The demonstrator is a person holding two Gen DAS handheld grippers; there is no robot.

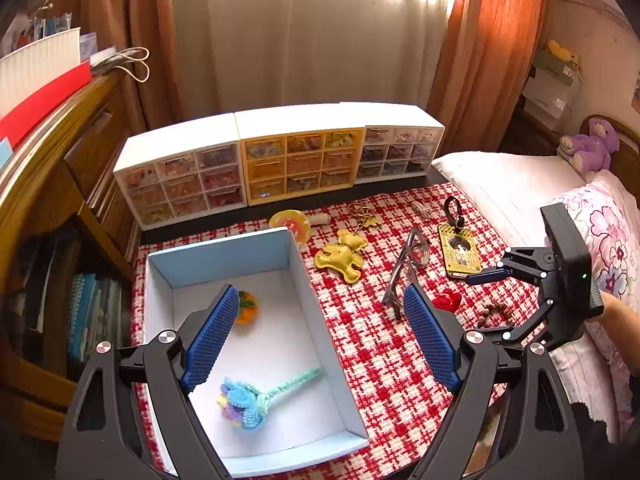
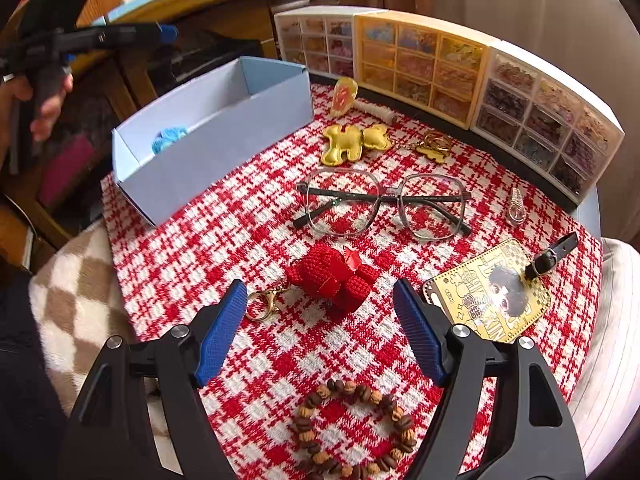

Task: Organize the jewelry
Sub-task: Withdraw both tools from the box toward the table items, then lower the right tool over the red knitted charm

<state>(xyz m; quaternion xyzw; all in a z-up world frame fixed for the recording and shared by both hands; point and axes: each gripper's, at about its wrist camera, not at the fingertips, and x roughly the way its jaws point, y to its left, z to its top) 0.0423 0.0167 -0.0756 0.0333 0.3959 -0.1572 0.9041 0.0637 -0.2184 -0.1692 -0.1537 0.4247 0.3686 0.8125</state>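
Tongs, left (image 1: 320, 332): hanging wide apart over the near wall of the light-blue box (image 1: 320, 320), gripping nothing. Tongs, right (image 2: 320, 328): likewise gaping wide and gripping nothing, hovering above the red-and-white checked cloth (image 2: 192, 264) that is covering the surface.

Box contents: a blue pipe-cleaner flower (image 1: 256, 398) and an orange knitted piece (image 1: 246, 307) are lying on its white floor.

Items lying loose on the cloth:
- red crocheted keychain (image 2: 334, 278), sitting just ahead of the right tongs
- brown bead bracelet (image 2: 352, 428), lying beneath them
- clear-framed glasses (image 2: 384, 204)
- gold bear charm (image 2: 354, 142)
- gold illustrated tag (image 2: 490, 300) with black strap

Three small drawer organizers (image 1: 304, 160) are standing along the far edge.
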